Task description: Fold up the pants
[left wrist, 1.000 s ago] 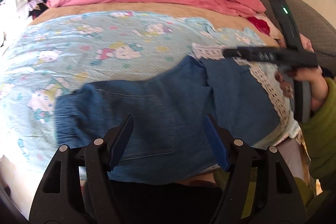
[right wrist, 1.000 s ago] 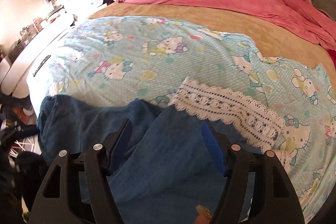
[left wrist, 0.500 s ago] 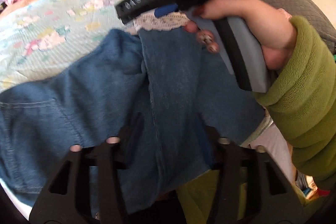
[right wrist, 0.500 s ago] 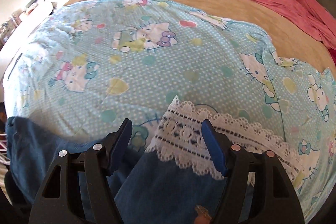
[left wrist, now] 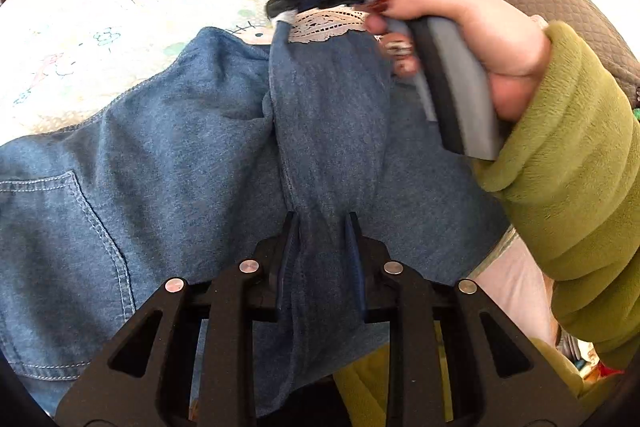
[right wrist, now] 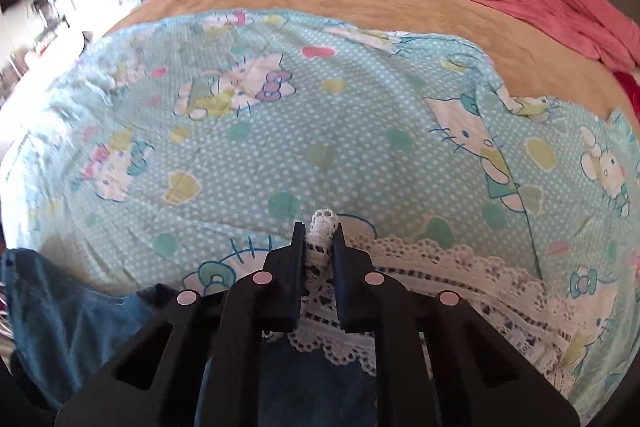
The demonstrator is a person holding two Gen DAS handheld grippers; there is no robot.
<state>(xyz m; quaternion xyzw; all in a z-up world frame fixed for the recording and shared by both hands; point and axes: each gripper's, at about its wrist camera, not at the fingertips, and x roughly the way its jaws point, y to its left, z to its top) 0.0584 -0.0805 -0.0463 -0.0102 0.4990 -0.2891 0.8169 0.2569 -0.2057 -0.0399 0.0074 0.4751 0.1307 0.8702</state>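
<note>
Left tool (left wrist: 320, 227) is closing on a bunched fold of the blue pants (left wrist: 168, 163) lying on the bed's patterned sheet (right wrist: 320, 115) — right tool (right wrist: 318, 233) is closing on their white lace hem (right wrist: 460, 275).

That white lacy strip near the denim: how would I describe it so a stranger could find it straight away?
Start from the bed, covered by a light blue cartoon-cat sheet. On its near side lie blue denim pants. The lace trim edges one pant leg's hem, pinched in the right gripper; it is the only white openwork fabric against plain denim.
</note>
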